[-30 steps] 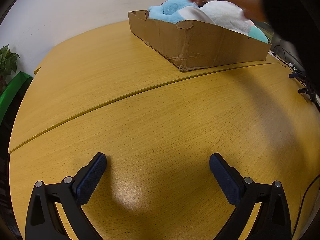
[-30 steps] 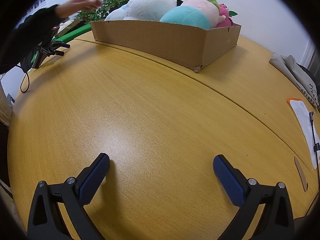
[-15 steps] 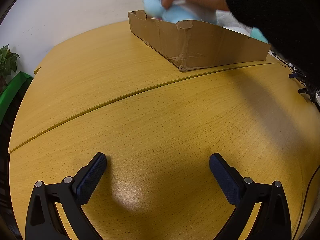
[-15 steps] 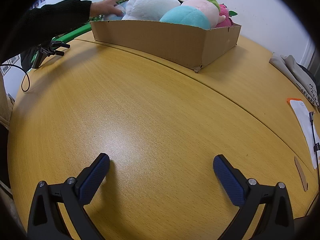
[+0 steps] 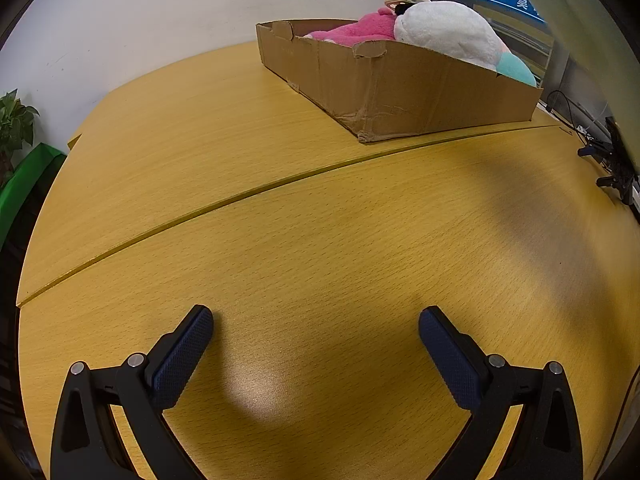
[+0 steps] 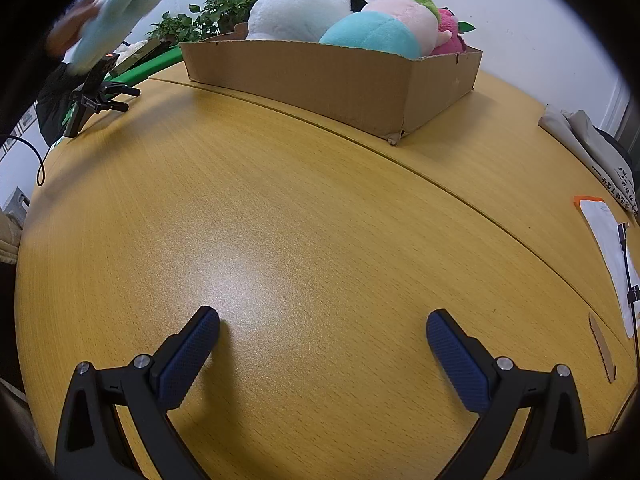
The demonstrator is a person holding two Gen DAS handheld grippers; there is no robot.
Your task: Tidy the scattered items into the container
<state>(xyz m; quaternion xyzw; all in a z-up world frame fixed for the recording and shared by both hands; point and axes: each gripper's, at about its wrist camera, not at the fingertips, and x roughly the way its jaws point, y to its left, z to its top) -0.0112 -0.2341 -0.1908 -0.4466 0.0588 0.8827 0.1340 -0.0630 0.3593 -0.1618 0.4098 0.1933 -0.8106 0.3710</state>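
Observation:
A cardboard box (image 5: 432, 92) stands at the far side of the wooden table (image 5: 280, 240); it also shows in the right wrist view (image 6: 320, 76). In it lie a white plush (image 5: 444, 32), a pink plush (image 5: 352, 32) and a teal plush (image 6: 372, 36). A person's hand holds a light blue plush (image 6: 120, 8) in the air at the far left, blurred. My left gripper (image 5: 316, 340) is open and empty over bare table. My right gripper (image 6: 322, 340) is open and empty too, far from the box.
A small black tripod (image 6: 96, 96) with a cable stands at the table's left edge in the right wrist view. Papers (image 6: 608, 248) and a folded bag (image 6: 588, 144) lie at the right. Potted plants (image 6: 208, 12) stand behind the box.
The person's hand took the light blue plush out of the box and lifted it away to the left. Both grippers stayed still and open.

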